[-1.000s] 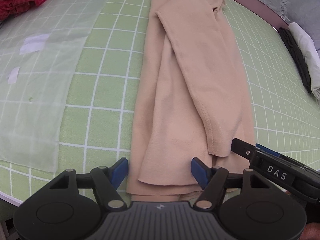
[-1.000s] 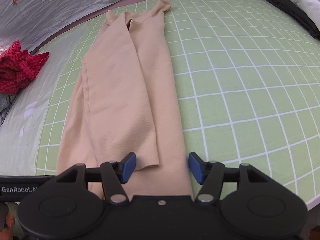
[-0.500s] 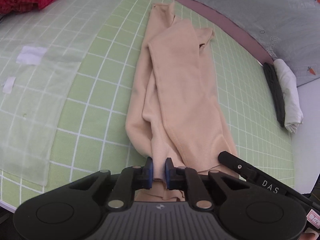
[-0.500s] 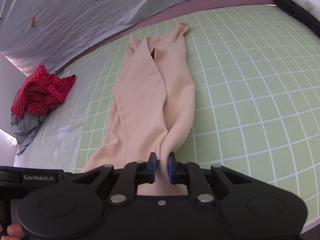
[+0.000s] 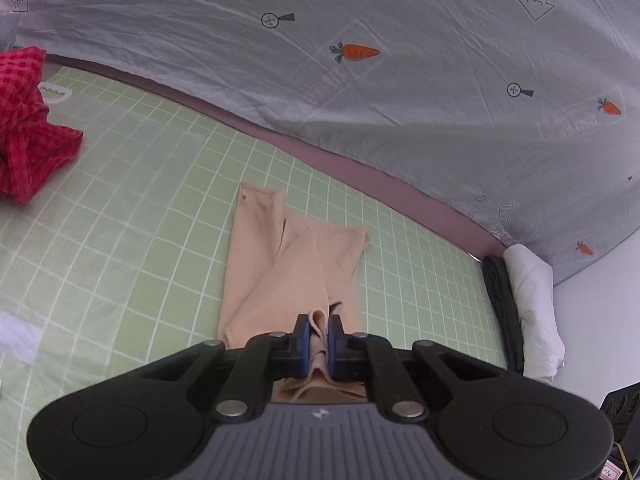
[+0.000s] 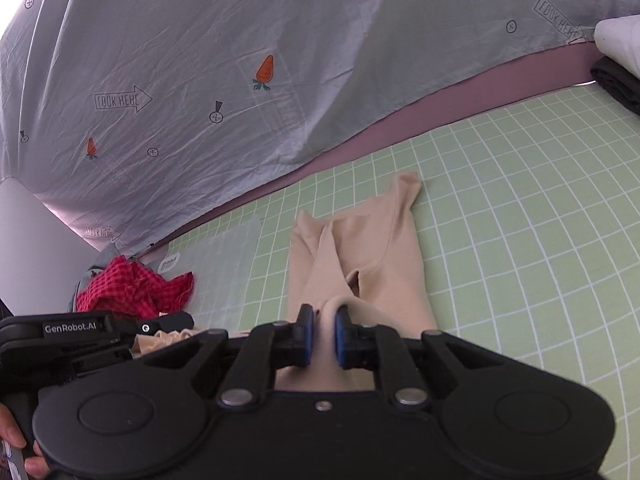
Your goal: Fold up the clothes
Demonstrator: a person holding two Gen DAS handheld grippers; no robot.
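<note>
The beige garment (image 5: 292, 264) lies as a long narrow strip on the green checked surface (image 5: 140, 240), its sides already folded in toward the middle, and its far end rests flat near the grey sheet (image 5: 360, 80). The left tongs (image 5: 319, 340) are closed tight on the near edge of the cloth, and the right tongs (image 6: 321, 336) are closed on the same near edge just beside them; both lift this end up from the surface. I judge the lengthwise folds are done, and what is left is to carry the held end over toward the far end and lay it flat. A red checked cloth (image 5: 28, 128) waits at the left, and folded dark and white pieces (image 5: 520, 304) lie at the right edge
</note>
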